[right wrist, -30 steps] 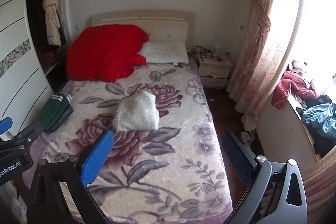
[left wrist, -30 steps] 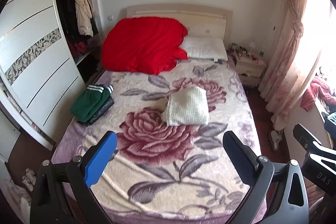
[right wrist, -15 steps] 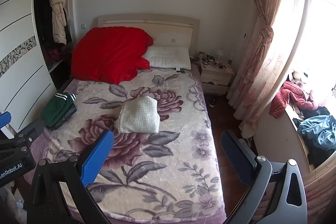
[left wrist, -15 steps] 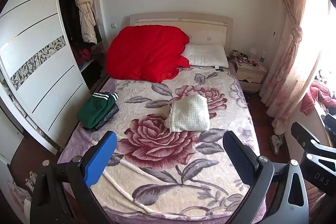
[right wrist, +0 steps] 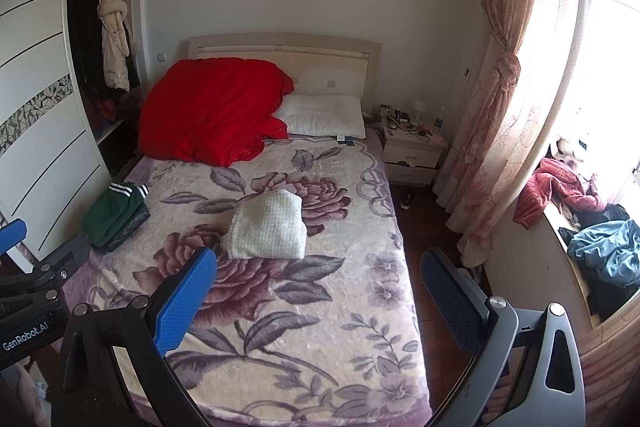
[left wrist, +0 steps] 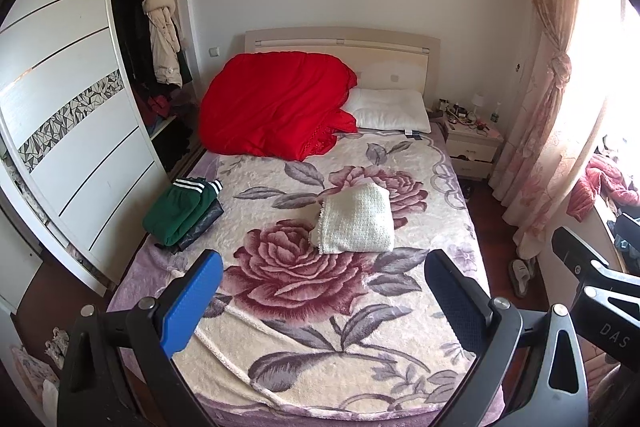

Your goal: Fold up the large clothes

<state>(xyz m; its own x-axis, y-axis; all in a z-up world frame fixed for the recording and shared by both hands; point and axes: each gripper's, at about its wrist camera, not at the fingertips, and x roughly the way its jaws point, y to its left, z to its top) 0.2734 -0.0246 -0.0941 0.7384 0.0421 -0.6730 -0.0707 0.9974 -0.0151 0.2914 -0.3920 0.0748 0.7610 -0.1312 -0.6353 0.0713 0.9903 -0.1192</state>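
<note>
currently the cream waffle-knit garment (left wrist: 356, 219), folded square, lies mid-bed on the floral plush blanket (left wrist: 304, 343). left gripper (left wrist: 320, 311) and right gripper (right wrist: 316, 303) hover well back, jaws wide, empty. judged soft, light, floppy; best pinched at two corners of an edge.

"DAS" reads on the right gripper (left wrist: 600, 291) body, at four o'clock in the left wrist view; "GenRobot.AI" stands on the left gripper (right wrist: 28, 311) body, at eight o'clock in the right wrist view.
</note>
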